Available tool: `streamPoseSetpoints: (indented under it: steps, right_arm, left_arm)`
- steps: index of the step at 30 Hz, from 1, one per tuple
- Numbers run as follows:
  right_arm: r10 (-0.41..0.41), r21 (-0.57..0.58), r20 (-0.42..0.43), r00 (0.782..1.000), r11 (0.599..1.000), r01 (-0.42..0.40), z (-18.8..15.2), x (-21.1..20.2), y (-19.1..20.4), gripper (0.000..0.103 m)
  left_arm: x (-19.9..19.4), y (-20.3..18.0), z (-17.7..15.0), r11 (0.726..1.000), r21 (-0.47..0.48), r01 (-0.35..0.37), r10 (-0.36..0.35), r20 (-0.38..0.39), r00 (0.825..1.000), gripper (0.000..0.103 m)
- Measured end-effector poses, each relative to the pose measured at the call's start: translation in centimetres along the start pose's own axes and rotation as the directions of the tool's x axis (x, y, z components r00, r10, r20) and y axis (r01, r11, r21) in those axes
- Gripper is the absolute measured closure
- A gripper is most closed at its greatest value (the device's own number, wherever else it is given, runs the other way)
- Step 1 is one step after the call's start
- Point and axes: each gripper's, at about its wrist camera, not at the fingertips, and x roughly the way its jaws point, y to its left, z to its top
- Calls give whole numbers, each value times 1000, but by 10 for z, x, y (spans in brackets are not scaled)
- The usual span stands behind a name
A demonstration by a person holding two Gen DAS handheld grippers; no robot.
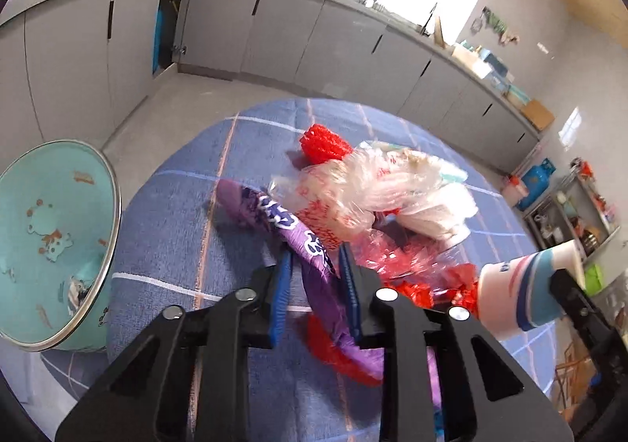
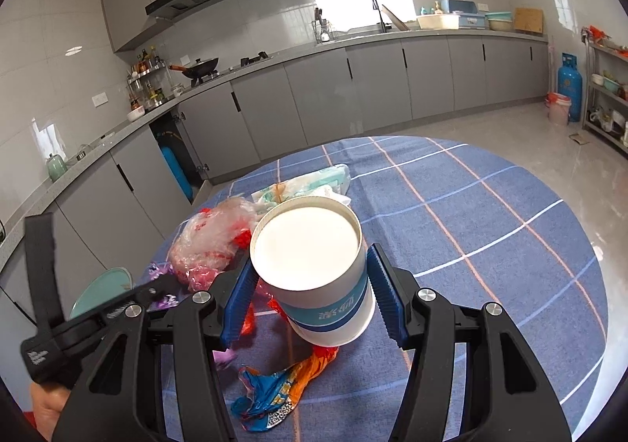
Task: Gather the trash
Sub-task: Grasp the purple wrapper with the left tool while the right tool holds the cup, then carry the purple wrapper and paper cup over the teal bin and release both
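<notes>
Hiding the purple wrapper's [image 1: 310, 246] lower end, left gripper [image 1: 316, 285] clamps it.

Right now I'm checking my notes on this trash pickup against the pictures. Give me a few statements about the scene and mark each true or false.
1. The right gripper holds a white paper cup with a blue band. True.
2. The left gripper is closed on a purple wrapper. True.
3. The tablecloth is plain red. False: it is blue with white and orange check lines.
4. The teal bin stands in the middle of the table. False: it sits beside the table's edge, left in the left wrist view.
5. A crumpled clear plastic bag with red print lies on the table beyond the purple wrapper. True.
6. The paper cup is full of trash. False: its inside looks white and empty.
</notes>
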Motion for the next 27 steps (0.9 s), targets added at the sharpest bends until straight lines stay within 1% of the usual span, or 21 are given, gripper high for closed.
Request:
streamPoseSetpoints:
  steps: [1, 2, 5, 7, 9, 11, 13, 15, 17, 22, 27]
  right_arm:
    - [-2, 2, 5, 1000, 1000, 2, 0, -2, -1, 47]
    - [-1, 7, 9, 1000, 1000, 1, 0, -3, -1, 47]
    - [-7, 20, 28, 1000, 1000, 6, 2, -8, -3, 47]
    - [-9, 20, 40, 999, 1000, 8, 3, -12, -2, 47]
    - [-11, 18, 51, 999, 1000, 10, 5, -15, -1, 47]
    - [-10, 14, 65, 998, 1000, 9, 7, -22, 2, 47]
    - [-4, 6, 71, 997, 1000, 4, 8, -25, 5, 47]
    - [8, -4, 75, 997, 1000, -8, 9, -28, 10, 47]
    - [23, -18, 74, 997, 1000, -22, 9, -30, 18, 47]
    - [66, -53, 62, 996, 997, -63, 8, -27, 42, 47]
    - [119, -106, 44, 992, 988, -114, 7, -20, 78, 47]
  left_arm:
    - [-6, 0, 1, 1000, -2, 25, -25, 14, 1000, 90]
    - [-13, -1, 3, 999, -2, 45, -45, 32, 998, 91]
    - [-39, -7, 7, 996, 25, 80, -82, 103, 991, 92]
    - [-58, -12, 11, 994, 53, 95, -102, 151, 983, 92]
    - [-74, -15, 14, 991, 70, 111, -123, 187, 975, 92]
    - [-85, -14, 16, 991, 73, 115, -128, 209, 970, 92]
    - [-94, -11, 17, 992, 79, 97, -113, 230, 967, 92]
    - [-98, -5, 17, 995, 75, 72, -88, 235, 968, 92]
    - [-99, 1, 15, 996, 65, 62, -76, 230, 970, 92]
    - [-109, 25, 11, 999, 45, -1, -10, 233, 972, 92]
    - [-121, 55, 15, 999, 14, -45, 40, 247, 968, 92]
